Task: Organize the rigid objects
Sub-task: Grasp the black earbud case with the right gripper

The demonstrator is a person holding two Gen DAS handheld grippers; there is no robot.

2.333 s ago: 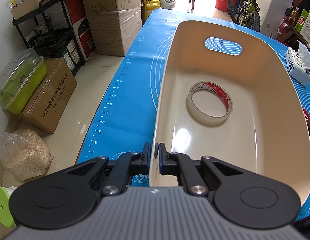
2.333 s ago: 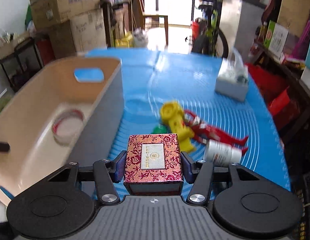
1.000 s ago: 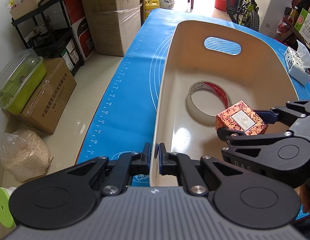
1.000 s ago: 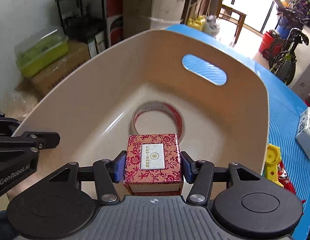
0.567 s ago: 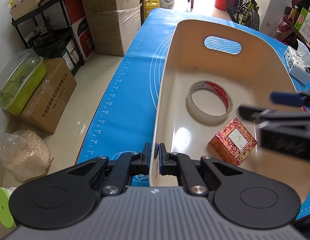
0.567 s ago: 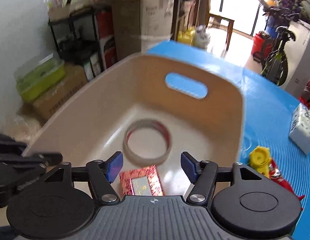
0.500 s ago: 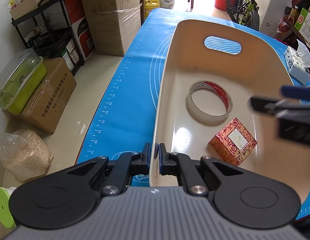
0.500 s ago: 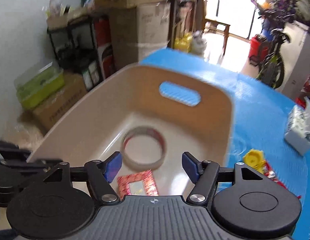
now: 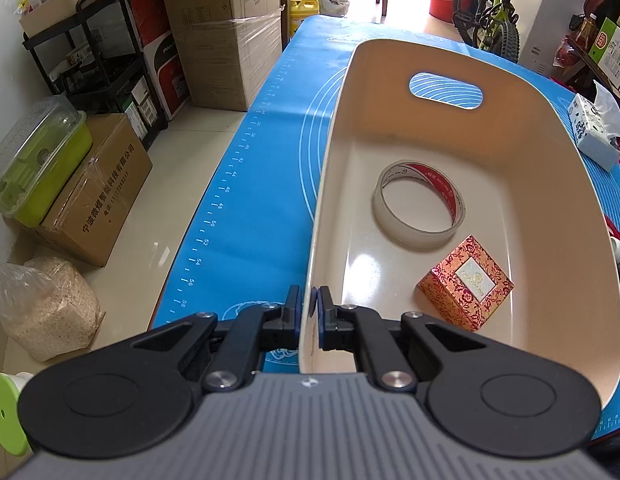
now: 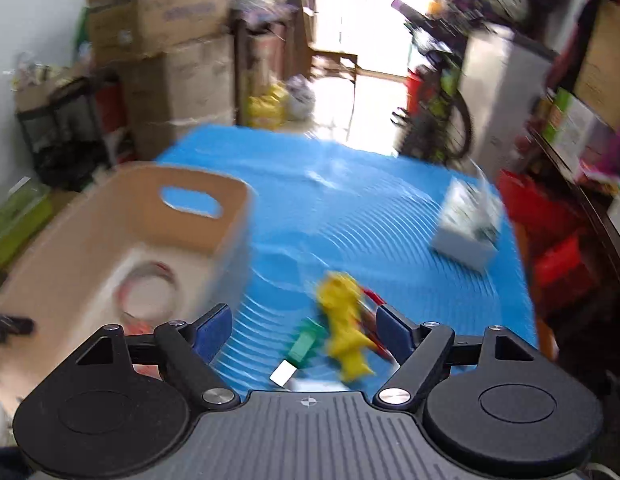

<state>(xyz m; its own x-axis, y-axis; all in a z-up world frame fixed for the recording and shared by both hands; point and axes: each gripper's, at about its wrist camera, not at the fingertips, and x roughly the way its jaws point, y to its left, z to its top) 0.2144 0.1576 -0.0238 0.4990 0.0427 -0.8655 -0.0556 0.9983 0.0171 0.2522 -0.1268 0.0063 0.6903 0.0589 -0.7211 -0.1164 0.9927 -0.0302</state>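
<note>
My left gripper point(image 9: 309, 307) is shut on the near rim of the beige bin point(image 9: 322, 184). Inside the bin lie a roll of clear tape point(image 9: 419, 204) and a red patterned box point(image 9: 465, 282). My right gripper point(image 10: 304, 330) is open and empty above the blue mat, right of the bin point(image 10: 110, 220). Below it lie a yellow toy point(image 10: 344, 326), a green piece point(image 10: 306, 340) and a red-handled tool point(image 10: 372, 300). The right wrist view is blurred.
A tissue box point(image 10: 468, 226) stands on the mat at the far right, also in the left wrist view point(image 9: 594, 128). The blue mat point(image 9: 262, 184) ends at the table's left edge. Cardboard boxes point(image 9: 226, 28), a shelf and a bicycle stand around.
My right gripper let go of the red patterned box inside the bin, then pulled out and swung right over the mat. The left gripper has not moved.
</note>
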